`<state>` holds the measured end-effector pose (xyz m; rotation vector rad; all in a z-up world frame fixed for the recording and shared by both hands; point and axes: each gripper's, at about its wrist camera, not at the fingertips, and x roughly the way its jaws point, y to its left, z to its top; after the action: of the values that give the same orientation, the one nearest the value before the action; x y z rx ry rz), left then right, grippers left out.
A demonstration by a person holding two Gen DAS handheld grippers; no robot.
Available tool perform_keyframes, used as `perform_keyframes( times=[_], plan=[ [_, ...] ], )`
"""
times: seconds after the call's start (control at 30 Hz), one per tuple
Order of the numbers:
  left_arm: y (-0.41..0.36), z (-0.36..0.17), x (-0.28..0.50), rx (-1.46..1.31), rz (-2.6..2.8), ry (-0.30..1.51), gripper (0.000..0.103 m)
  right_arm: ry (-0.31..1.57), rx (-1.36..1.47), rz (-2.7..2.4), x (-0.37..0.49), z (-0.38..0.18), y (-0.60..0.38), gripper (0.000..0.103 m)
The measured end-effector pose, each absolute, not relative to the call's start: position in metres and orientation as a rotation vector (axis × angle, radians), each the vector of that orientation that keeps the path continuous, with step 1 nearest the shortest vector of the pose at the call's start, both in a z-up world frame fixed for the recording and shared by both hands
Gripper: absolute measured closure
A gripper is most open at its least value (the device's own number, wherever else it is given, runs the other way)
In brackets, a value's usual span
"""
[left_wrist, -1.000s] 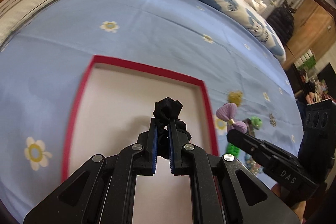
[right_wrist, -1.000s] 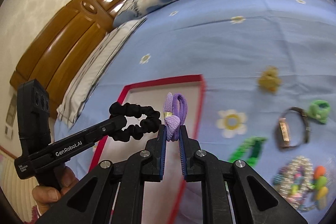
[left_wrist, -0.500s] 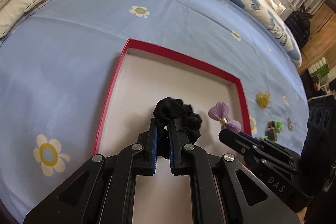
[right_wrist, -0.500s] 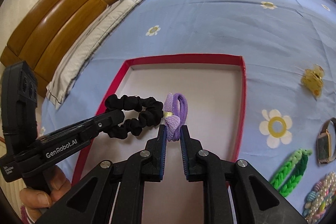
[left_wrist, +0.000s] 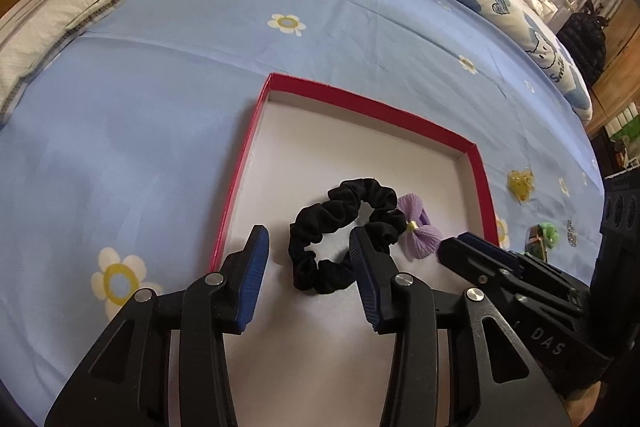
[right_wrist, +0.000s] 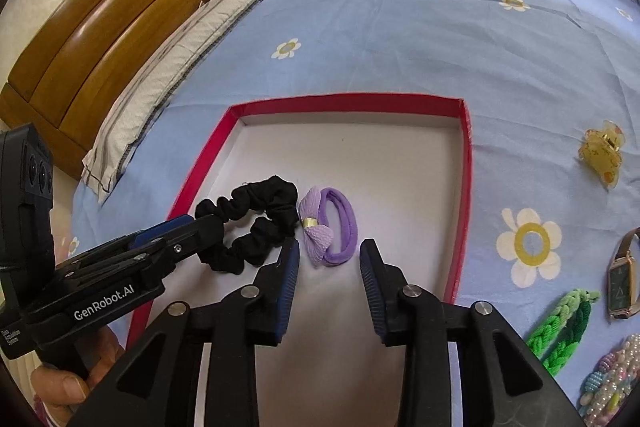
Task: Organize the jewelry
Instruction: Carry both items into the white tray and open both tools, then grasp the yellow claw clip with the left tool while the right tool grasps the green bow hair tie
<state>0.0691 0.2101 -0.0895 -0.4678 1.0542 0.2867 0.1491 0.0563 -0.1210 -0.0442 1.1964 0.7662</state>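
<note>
A red-rimmed box with a white floor (left_wrist: pixel 360 99) (right_wrist: pixel 344 105) lies on the blue flowered bedsheet. A black scrunchie (left_wrist: pixel 340 223) (right_wrist: pixel 256 223) and a purple bow hair tie (left_wrist: pixel 418 233) (right_wrist: pixel 330 227) lie side by side on its floor. My left gripper (left_wrist: pixel 308 251) is open just above the scrunchie, its right finger over the loop. My right gripper (right_wrist: pixel 328 259) is open just behind the purple tie, not touching it.
On the sheet right of the box lie a yellow hair claw (right_wrist: pixel 602 157) (left_wrist: pixel 520 183), a watch (right_wrist: pixel 622 277), a green braided tie (right_wrist: pixel 560 327) and beaded bracelets (right_wrist: pixel 612 379). Pillows (right_wrist: pixel 168 63) and a wooden headboard (right_wrist: pixel 104 11) lie at the far left.
Both grippers lowered into the box and opened. The black scrunchie and the purple bow tie were let go and now lie on the box floor.
</note>
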Motion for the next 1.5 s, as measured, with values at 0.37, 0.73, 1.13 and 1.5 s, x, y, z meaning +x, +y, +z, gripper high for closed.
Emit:
perform_keyframes(
  times=[0.37, 0.73, 1.13, 1.5],
  plan=[
    [0.176, -0.058, 0.081, -0.427, 0.192, 1.013, 0.057, 1.105, 0.070, 0.724, 0.144, -0.083, -0.012, 0.069],
    [0.099, -0.042, 0.124, -0.330, 0.039, 1.009, 0.054, 1.055, 0.188, 0.519, 0.168, -0.067, -0.118, 0.068],
    [0.059, -0.048, 0.150, -0.277, -0.022, 1.039, 0.054, 1.042, 0.229, 0.411, 0.183, -0.075, -0.174, 0.065],
    [0.029, -0.064, 0.189, -0.230, -0.079, 1.078, 0.046, 1.063, 0.228, 0.377, 0.199, -0.092, -0.187, 0.061]
  ],
)
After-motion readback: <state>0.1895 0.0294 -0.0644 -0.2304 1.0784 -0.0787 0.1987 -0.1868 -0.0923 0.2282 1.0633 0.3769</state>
